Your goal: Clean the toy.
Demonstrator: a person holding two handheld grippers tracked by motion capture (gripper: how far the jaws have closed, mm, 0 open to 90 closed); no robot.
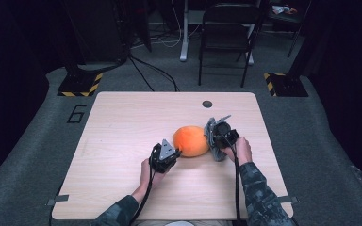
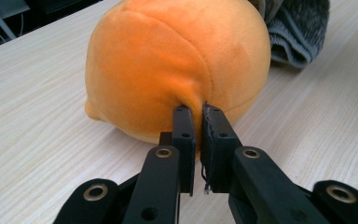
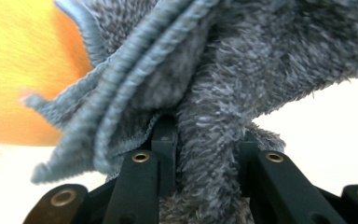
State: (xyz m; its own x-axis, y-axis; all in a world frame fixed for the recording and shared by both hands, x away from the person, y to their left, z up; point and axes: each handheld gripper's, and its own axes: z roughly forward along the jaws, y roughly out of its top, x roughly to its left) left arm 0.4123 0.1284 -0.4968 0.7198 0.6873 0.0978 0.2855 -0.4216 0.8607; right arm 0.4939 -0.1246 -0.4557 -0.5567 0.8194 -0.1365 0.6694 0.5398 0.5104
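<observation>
High view puts me over a pale wooden bench [image 1: 122, 141] with an orange plush ball [image 1: 191, 141] near its middle, the left gripper [image 1: 168, 154] at the ball's near-left side and the right gripper [image 1: 215, 136] at its right, carrying a grey fleecy cloth [image 1: 213, 141].

I judge the step in hand to be wiping or covering the ball: I hold it steady on one side and bring the cloth against it from the other. The left gripper's fingers [image 2: 184, 135] are pinched almost together on a small fold of orange fabric [image 2: 191, 100] low on the ball, which rests on the bench. The right gripper's fingers [image 3: 164, 140] are clamped on a thick bunch of the cloth [image 3: 223, 84], with loose hems hanging out to the left, just beside the orange surface [image 3: 18, 70].

Next, I reckon the cloth must be drawn over or across the ball while the left pinch keeps it from rolling; the pinch is shallow, so a hard pull could slip it.

Hard to make out: the right gripper view is blurred, the cloth hides its fingertips, and I cannot tell whether cloth and ball actually touch. From above, the 2 hands and gripper bodies cover the contact points, and the ball's far side is hidden.
</observation>
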